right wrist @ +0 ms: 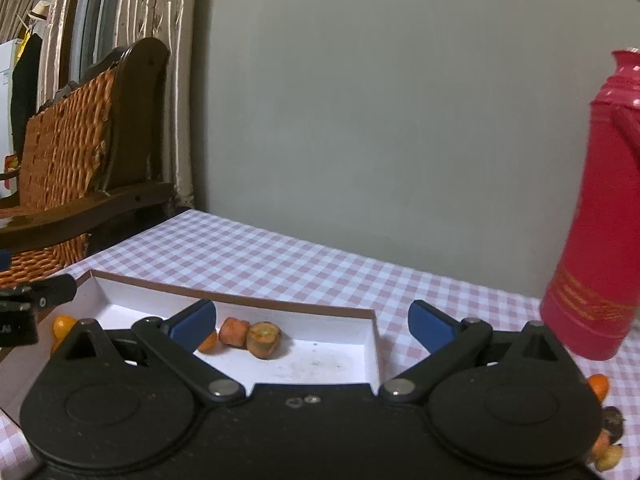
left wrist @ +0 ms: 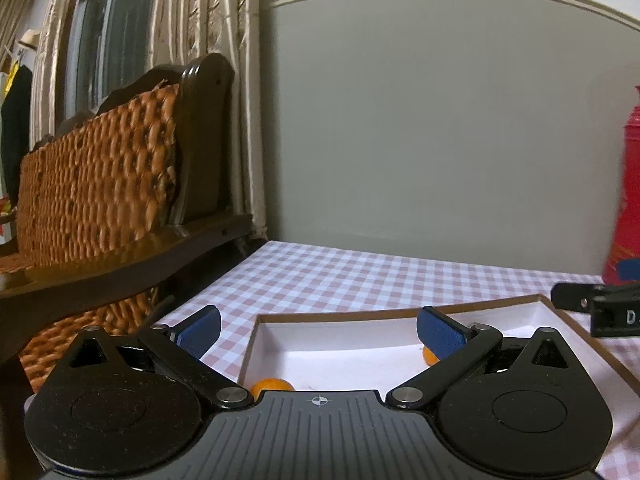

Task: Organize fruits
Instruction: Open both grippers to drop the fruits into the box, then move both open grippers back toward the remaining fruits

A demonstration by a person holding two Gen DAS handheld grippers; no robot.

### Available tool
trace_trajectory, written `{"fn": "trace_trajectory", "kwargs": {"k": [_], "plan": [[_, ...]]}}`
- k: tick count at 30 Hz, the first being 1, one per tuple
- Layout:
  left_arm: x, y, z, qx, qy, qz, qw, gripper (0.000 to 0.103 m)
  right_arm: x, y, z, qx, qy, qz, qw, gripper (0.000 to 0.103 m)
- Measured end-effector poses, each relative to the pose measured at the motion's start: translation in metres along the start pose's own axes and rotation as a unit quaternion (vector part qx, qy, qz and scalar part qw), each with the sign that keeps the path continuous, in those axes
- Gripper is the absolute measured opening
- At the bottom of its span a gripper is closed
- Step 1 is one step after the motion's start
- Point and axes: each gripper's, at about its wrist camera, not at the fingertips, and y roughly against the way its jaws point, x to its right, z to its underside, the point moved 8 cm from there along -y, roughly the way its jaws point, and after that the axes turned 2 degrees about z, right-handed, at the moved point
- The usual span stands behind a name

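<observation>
A shallow white box with a brown rim (left wrist: 400,312) (right wrist: 280,309) lies on the checked tablecloth. In the left wrist view an orange fruit (left wrist: 272,385) lies at its near wall and another (left wrist: 429,356) shows behind my right fingertip. My left gripper (left wrist: 318,330) is open and empty above the box. In the right wrist view two carrot-like orange chunks (right wrist: 234,331) (right wrist: 263,339) and an orange piece (right wrist: 209,343) lie inside. My right gripper (right wrist: 312,322) is open and empty over the box's right end. More orange pieces (right wrist: 599,386) lie on the cloth at the right.
A tall red thermos (right wrist: 600,216) stands close on the right, also at the edge of the left wrist view (left wrist: 624,200). A wicker chair with a dark wooden frame (left wrist: 100,184) stands left of the table. A grey wall lies behind the table.
</observation>
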Motion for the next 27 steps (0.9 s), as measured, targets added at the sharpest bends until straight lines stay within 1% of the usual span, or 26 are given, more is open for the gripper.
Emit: {"fn": "trace_trajectory", "kwargs": {"k": [3,5,6,8,9,13,16,19,23,27], "plan": [[0.006,0.012,-0.001,0.006,-0.008,-0.008,0.9999,0.103,0.002,0.014,-0.003,0.012,0.007,0.014,1.0,0.097],[0.008,0.018,-0.003,0.007,-0.008,-0.012,0.9999,0.103,0.001,0.022,-0.003,0.012,0.021,0.027,0.999,0.097],[0.009,0.022,-0.004,0.01,-0.004,-0.008,0.9999,0.103,0.002,0.026,-0.002,0.013,0.024,0.033,0.999,0.097],[0.011,0.026,-0.005,0.015,0.012,0.014,0.9997,0.103,0.005,0.033,0.001,0.015,0.03,0.051,0.998,0.097],[0.012,0.03,-0.004,0.015,0.022,0.016,0.9995,0.103,0.007,0.036,0.003,0.012,0.03,0.055,0.998,0.097],[0.02,0.042,0.007,0.009,0.02,0.009,0.9997,0.103,0.016,0.048,0.011,-0.006,0.006,0.037,0.999,0.097],[0.035,0.053,0.013,-0.001,0.008,0.025,0.9997,0.103,0.022,0.059,0.013,-0.005,0.009,0.039,0.999,0.097],[0.051,0.068,0.016,0.009,-0.022,0.033,0.9992,0.103,0.029,0.072,0.016,-0.002,0.005,0.037,0.999,0.097],[0.07,0.083,0.018,0.013,-0.031,0.053,0.998,0.103,0.041,0.089,0.022,-0.005,-0.008,0.038,0.999,0.097],[0.085,0.095,0.02,0.013,-0.031,0.07,0.997,0.103,0.054,0.107,0.031,-0.007,-0.006,0.05,0.999,0.097]]}}
